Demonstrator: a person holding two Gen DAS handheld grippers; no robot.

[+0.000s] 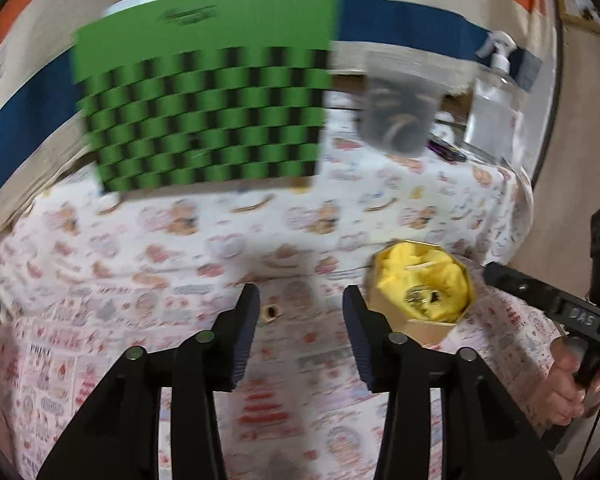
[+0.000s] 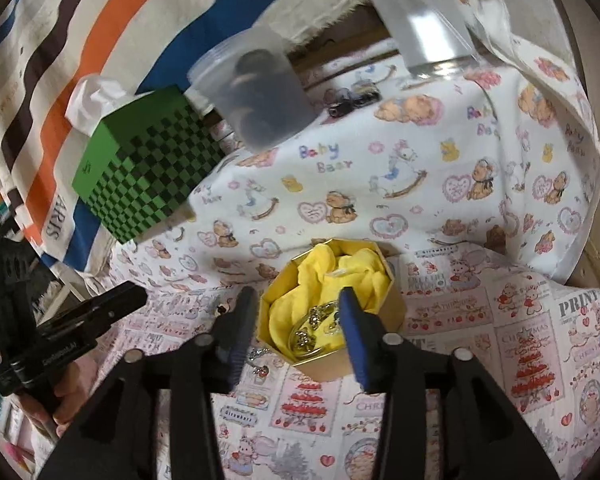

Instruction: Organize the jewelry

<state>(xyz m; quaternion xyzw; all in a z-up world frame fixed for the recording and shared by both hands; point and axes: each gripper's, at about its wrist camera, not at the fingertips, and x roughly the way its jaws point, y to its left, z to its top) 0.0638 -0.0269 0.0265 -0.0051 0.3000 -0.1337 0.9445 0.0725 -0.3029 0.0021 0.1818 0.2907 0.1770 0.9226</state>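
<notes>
Left wrist view, motion-blurred: the left gripper (image 1: 300, 304) hangs with jaws parted and nothing between them, above a cartoon-printed white and pink tablecloth (image 1: 204, 248). A small brownish trinket (image 1: 271, 312), too blurred to identify, lies on the cloth in the gap between the fingers. The gold octagonal cardboard box lined with yellow tissue (image 1: 422, 292) sits to the lower right of centre, glinting jewellery (image 1: 420, 298) inside it. A green box with a black checker pattern (image 1: 204, 96) fills the upper left; a frosted plastic cup holding dark rings (image 1: 400, 108) and a clear pump bottle (image 1: 494, 100) stand at the upper right. At the right edge a hand (image 1: 568, 388) grips the other black tool.

Right wrist view, sharper: the right gripper (image 2: 294, 308) is open directly over the gold box (image 2: 376, 300), its right finger overlapping the rim, pads clear of the contents. Gold-coloured jewellery pieces (image 2: 312, 326) rest on the yellow tissue. Only here a silvery chain with a charm (image 2: 258, 362) shows, lying on the cloth just left of the box. The checkered box (image 2: 148, 168) and frosted cup (image 2: 256, 92) appear upper left; the left-hand tool enters at the left edge.
</notes>
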